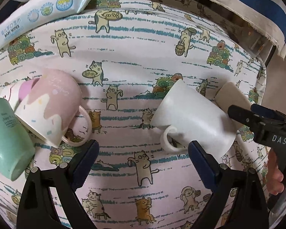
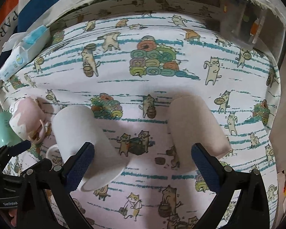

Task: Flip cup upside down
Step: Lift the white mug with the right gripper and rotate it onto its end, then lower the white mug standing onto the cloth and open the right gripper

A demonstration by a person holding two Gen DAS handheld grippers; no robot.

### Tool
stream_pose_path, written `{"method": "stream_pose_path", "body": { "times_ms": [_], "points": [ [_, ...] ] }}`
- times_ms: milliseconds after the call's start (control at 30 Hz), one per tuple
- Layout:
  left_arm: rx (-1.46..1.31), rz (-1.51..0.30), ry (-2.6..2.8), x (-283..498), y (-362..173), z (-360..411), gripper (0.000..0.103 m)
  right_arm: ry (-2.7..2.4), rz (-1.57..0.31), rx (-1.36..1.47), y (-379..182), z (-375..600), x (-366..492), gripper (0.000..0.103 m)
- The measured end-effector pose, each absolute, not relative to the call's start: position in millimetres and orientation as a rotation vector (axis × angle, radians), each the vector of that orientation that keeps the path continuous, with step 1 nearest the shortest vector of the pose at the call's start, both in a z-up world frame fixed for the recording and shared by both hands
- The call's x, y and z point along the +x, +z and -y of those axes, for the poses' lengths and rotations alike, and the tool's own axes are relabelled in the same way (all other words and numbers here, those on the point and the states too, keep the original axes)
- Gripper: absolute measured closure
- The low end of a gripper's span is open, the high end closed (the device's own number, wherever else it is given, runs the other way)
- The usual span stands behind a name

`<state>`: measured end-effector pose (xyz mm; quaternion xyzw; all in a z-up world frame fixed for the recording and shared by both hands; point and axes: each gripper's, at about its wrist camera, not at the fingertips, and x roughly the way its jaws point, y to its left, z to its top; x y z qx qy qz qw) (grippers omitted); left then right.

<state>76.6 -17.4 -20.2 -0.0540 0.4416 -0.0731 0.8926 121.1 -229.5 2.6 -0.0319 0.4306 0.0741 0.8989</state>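
Note:
Several cups stand upside down on a table with a cat-print cloth (image 1: 143, 43). A white mug (image 1: 192, 118) with a handle stands mid-right in the left wrist view, just beyond my open left gripper (image 1: 143, 164). It also shows in the right wrist view (image 2: 85, 131), beside the left finger of my open right gripper (image 2: 143, 164). A beige cup (image 2: 196, 126) stands upside down beside the right finger; it also shows in the left wrist view (image 1: 232, 95). A pink mug (image 1: 53, 105) and a green cup (image 1: 7, 137) stand at the left. Both grippers hold nothing.
A pack of baby wipes (image 1: 42, 9) lies at the table's far left edge, also in the right wrist view (image 2: 24, 53). A white and blue cloth bag (image 1: 257, 7) hangs over the back. The right gripper's body (image 1: 267, 126) shows at the right of the left wrist view.

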Motion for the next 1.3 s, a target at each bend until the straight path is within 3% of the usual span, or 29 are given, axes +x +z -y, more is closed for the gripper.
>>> {"method": "stream_pose_path", "body": {
  "times_ms": [867, 1300],
  "points": [
    [-0.212, -0.921, -0.119, 78.8, -28.2, -12.1, 0.010, 0.232, -0.912, -0.179, -13.3, 209.3, 82.3, 0.002],
    [-0.217, -0.556, -0.096, 31.4, 32.6, -32.4, 0.008, 0.378, -0.870, -0.017, 8.4, 180.6, 48.3, 0.002]
  ]
}}
